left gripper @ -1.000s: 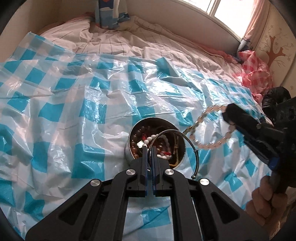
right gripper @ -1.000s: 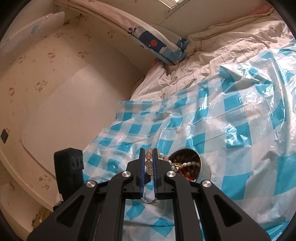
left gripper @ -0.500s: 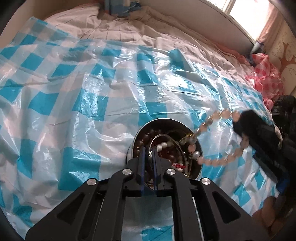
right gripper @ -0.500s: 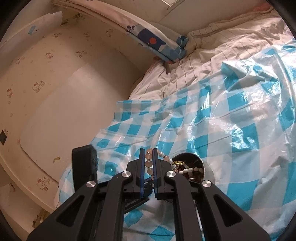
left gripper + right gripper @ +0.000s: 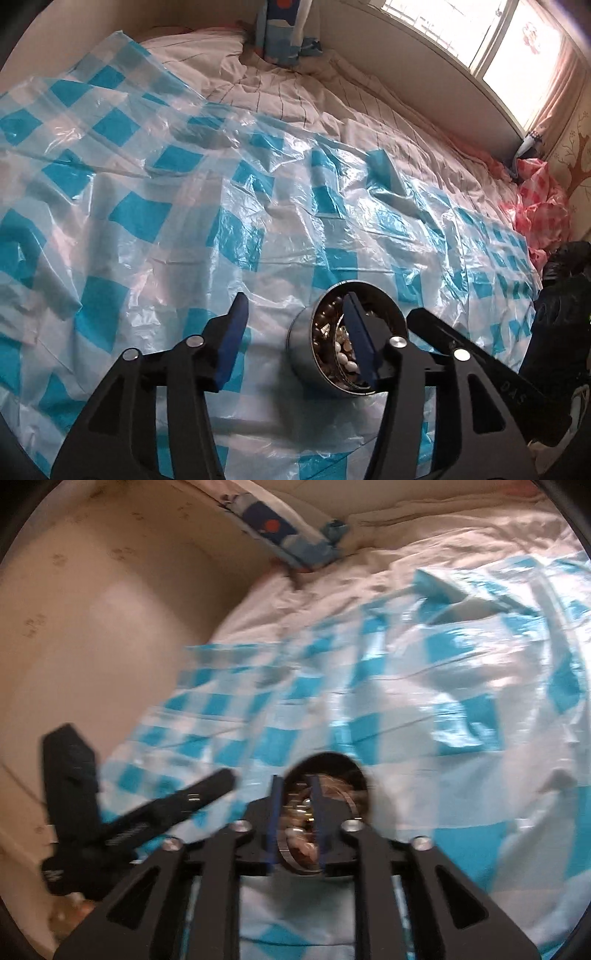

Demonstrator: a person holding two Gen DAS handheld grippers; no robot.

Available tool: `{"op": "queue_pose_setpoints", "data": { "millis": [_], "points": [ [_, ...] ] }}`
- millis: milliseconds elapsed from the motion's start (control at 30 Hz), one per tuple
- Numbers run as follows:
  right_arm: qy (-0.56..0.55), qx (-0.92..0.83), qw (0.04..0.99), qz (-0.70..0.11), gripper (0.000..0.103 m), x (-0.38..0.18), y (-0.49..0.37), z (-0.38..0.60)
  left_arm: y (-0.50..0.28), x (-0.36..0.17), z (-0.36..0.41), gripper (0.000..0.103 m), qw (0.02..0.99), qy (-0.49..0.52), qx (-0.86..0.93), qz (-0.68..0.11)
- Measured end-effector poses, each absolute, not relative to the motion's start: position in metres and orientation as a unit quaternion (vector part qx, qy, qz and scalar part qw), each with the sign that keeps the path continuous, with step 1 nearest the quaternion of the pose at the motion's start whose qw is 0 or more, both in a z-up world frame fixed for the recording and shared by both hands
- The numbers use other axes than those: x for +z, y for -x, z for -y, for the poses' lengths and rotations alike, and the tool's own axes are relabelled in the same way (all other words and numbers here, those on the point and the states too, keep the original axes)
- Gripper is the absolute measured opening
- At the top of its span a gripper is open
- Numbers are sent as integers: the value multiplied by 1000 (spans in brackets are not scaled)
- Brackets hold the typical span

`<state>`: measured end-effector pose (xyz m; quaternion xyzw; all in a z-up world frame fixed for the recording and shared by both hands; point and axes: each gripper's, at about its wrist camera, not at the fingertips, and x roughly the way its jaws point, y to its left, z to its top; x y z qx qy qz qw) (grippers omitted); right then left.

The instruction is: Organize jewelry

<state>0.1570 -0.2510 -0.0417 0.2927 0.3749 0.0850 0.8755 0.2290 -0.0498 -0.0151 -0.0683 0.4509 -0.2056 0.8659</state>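
The round metal tin [image 5: 345, 341] sits on the blue-and-white checked plastic sheet [image 5: 155, 206] spread over the bed. It stands on its base with its mouth facing up, its axis running roughly upright, leaning a little in the fisheye view. Inside lies a heap of beaded jewelry [image 5: 334, 347], brown and white beads mixed together.

Your left gripper [image 5: 293, 325] hangs over the tin with its jaws opening wide. One blue pad [image 5: 232, 332] stands out over the sheet to the side of the tin, the other crosses the tin's mouth. Nothing is between them, so it has let go.

Your right gripper [image 5: 295, 812] points down at the same tin [image 5: 325, 775]; this view is blurred by motion. Its jaws are also opening, with a narrow gap. Beads and a metal bangle [image 5: 295, 834] show in that gap, but you cannot tell from the blur whether the pads touch them.

A second ago your left gripper was clenched on the thin metal bangle above the tin, and your right one pinched a strand of pale beads that hung in the air. Now the strand no longer hangs outside the tin.
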Motion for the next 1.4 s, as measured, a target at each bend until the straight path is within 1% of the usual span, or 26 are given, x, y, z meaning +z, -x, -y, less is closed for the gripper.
{"op": "queue_pose_setpoints", "data": {
  "millis": [67, 133, 200, 233, 267, 400, 567, 733, 900, 967, 1100, 1200, 1400],
  "points": [
    [-296, 81, 875, -375, 29, -43, -156, 254, -227, -15, 51, 58, 867, 62, -206, -450],
    [-295, 74, 875, -377, 30, -45, -154, 258, -225, -14, 53, 65, 869, 55, -203, -448],
    [-303, 65, 871, -381, 32, -48, -154, 262, -224, -13, 54, 70, 872, 49, -199, -444],
    [-303, 65, 871, -381, 35, -48, -154, 262, -223, -13, 55, 73, 874, 45, -195, -443],
    [-305, 57, 869, -385, 38, -50, -154, 264, -223, -13, 55, 73, 875, 44, -194, -442],
    [-310, 34, 863, -397, 44, -57, -153, 270, -219, -9, 58, 77, 879, 29, -189, -437],
    [-295, 23, 869, -396, 58, -52, -151, 267, -205, 2, 61, 84, 894, -8, -172, -414],
    [-268, 10, 877, -399, 64, -45, -145, 259, -194, 10, 59, 91, 904, -43, -154, -397],
    [-217, -10, 887, -408, 67, -35, -132, 249, -184, 18, 55, 94, 912, -73, -132, -381],
    [-189, -17, 894, -407, 72, -28, -123, 245, -179, 21, 53, 94, 914, -79, -129, -375],
    [-141, -37, 909, -390, 75, -9, -107, 237, -160, 23, 51, 95, 913, -100, -134, -373],
    [-142, -44, 914, -378, 76, -2, -88, 235, -142, 27, 50, 95, 910, -131, -132, -371],
    [-124, -42, 919, -373, 78, 0, -37, 220, -90, 30, 34, 95, 908, -141, -135, -370]
  ]
}}
